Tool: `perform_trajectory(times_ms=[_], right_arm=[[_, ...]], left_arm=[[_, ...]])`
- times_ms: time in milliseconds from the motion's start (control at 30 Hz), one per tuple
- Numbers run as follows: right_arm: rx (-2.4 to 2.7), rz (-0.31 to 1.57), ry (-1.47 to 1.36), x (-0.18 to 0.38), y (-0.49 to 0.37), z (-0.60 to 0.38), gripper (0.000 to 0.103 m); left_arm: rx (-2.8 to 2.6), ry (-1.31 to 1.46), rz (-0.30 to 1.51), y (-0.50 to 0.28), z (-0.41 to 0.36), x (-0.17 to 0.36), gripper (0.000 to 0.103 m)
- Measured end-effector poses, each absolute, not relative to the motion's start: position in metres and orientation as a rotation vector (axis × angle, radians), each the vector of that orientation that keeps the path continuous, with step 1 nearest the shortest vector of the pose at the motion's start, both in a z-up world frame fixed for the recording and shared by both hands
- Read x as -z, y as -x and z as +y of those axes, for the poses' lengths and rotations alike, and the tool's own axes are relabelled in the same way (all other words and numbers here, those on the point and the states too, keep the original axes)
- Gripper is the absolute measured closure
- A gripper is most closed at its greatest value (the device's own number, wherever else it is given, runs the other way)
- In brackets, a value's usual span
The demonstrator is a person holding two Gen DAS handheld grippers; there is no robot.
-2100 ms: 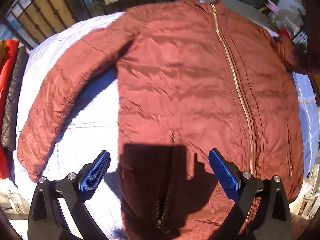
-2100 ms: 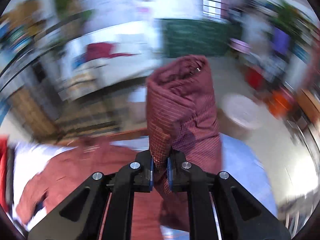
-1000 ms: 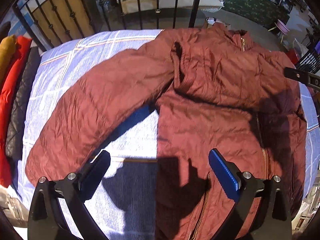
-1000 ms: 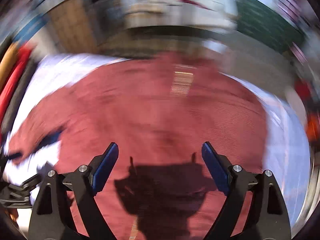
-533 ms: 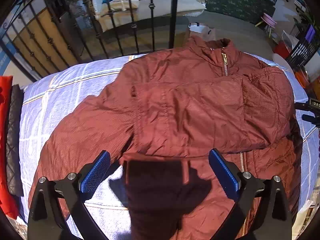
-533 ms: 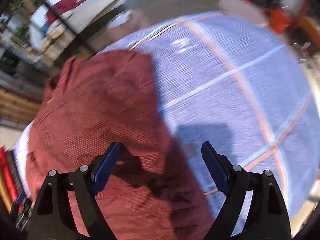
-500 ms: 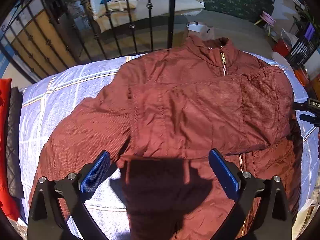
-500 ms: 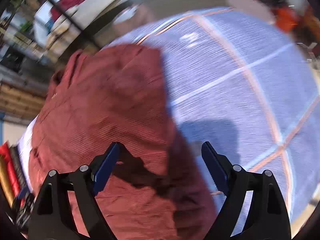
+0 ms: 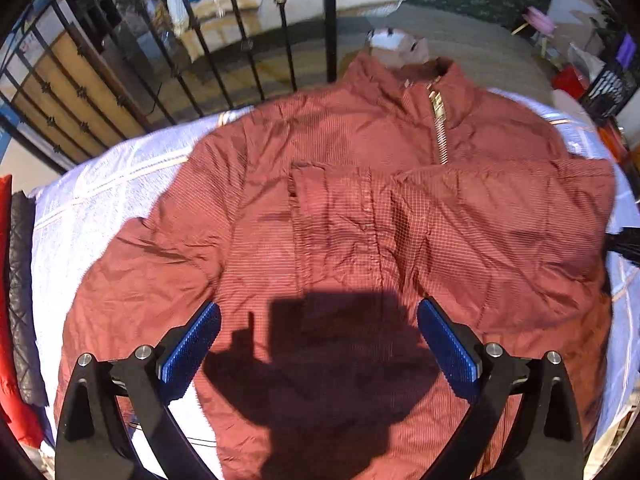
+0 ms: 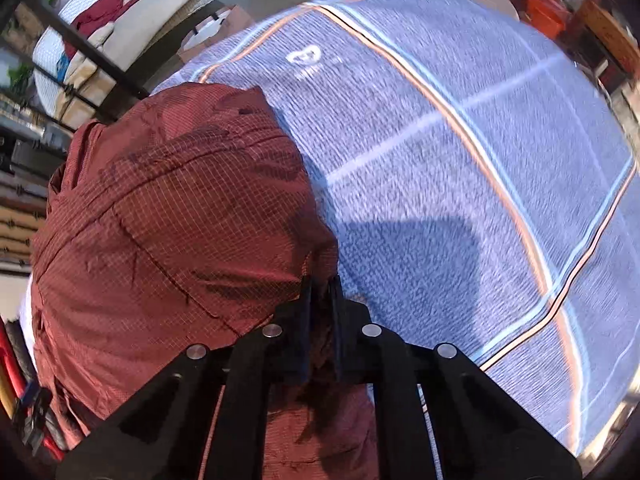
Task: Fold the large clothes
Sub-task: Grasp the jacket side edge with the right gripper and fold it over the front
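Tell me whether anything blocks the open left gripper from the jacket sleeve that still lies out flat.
Nothing visible does. The left gripper hangs open above the jacket, with the spread sleeve beside it on the blanket.

Your left gripper (image 9: 318, 344) hovers with its blue pads (image 9: 190, 350) spread wide apart, gripping nothing. Your right gripper (image 10: 320, 308) has its jaws drawn nearly together, pinching a fold of the red jacket (image 10: 172, 216) between them.
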State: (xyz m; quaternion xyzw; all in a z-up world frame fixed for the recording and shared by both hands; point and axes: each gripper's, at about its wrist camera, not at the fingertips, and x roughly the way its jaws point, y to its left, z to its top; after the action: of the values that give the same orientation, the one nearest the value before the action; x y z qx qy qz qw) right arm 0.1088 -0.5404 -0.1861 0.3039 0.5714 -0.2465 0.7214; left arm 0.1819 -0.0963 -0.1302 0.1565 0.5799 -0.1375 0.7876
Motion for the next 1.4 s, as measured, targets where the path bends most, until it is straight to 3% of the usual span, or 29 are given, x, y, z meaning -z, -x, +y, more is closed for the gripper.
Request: perform_trajectory(times_ms=[67, 100, 133, 167, 233, 367, 533, 600, 733, 867, 1067, 1167, 1267, 1400], right_arm=[[0.593, 1.260, -0.659, 0.171, -0.112, -0.542, 0.081], [0.648, 1.220, -0.671, 0.155, -0.108, -0.545, 0.063], [0.686, 1.159, -0.674, 0.142, -0.103, -0.545, 0.038], [0.730, 1.084, -0.661, 0.126, -0.097, -0.543, 0.032], [0.705, 0.960, -0.577, 0.098, -0.100, -0.527, 0.032], [0.405, 1.006, -0.354, 0.098, -0.151, -0.471, 0.033], [0.294, 1.211, -0.248, 0.161, -0.206, -0.446, 0.031], [0.315, 1.264, -0.297, 0.184, -0.221, -0.461, 0.028], [0.311, 1.370, -0.250, 0.210, -0.250, -0.464, 0.018], [0.323, 1.403, -0.231, 0.225, -0.264, -0.464, 0.016], [0.356, 1.370, -0.184, 0.210, -0.254, -0.449, 0.015], [0.287, 1.213, -0.297, 0.166, -0.223, -0.443, 0.015], [0.283, 1.242, -0.272, 0.156, -0.189, -0.421, 0.015], [0.272, 1.342, -0.179, 0.193, -0.183, -0.388, 0.012]], left_arm=[[0.249, -0.336, 1.224, -0.185, -0.101, 0.125, 0.009], [0.245, -0.311, 1.188, -0.183, -0.101, 0.117, 0.009], [0.247, -0.288, 1.149, -0.180, -0.101, 0.108, 0.009], [0.242, -0.276, 1.111, -0.178, -0.101, 0.100, 0.009], [0.253, -0.253, 1.058, -0.173, -0.107, 0.088, 0.008], [0.352, -0.289, 1.100, -0.183, -0.143, 0.098, 0.008], [0.292, -0.494, 1.270, -0.202, -0.170, 0.171, 0.005], [0.288, -0.428, 1.366, -0.211, -0.159, 0.194, 0.005], [0.272, -0.315, 1.408, -0.223, -0.149, 0.201, 0.005], [0.274, -0.349, 1.417, -0.225, -0.156, 0.211, 0.004], [0.262, -0.360, 1.436, -0.235, -0.156, 0.207, 0.005], [0.243, -0.314, 1.310, -0.217, -0.140, 0.174, 0.006], [0.218, -0.278, 1.217, -0.191, -0.121, 0.154, 0.006], [0.208, -0.289, 1.363, -0.184, -0.117, 0.191, 0.005]])
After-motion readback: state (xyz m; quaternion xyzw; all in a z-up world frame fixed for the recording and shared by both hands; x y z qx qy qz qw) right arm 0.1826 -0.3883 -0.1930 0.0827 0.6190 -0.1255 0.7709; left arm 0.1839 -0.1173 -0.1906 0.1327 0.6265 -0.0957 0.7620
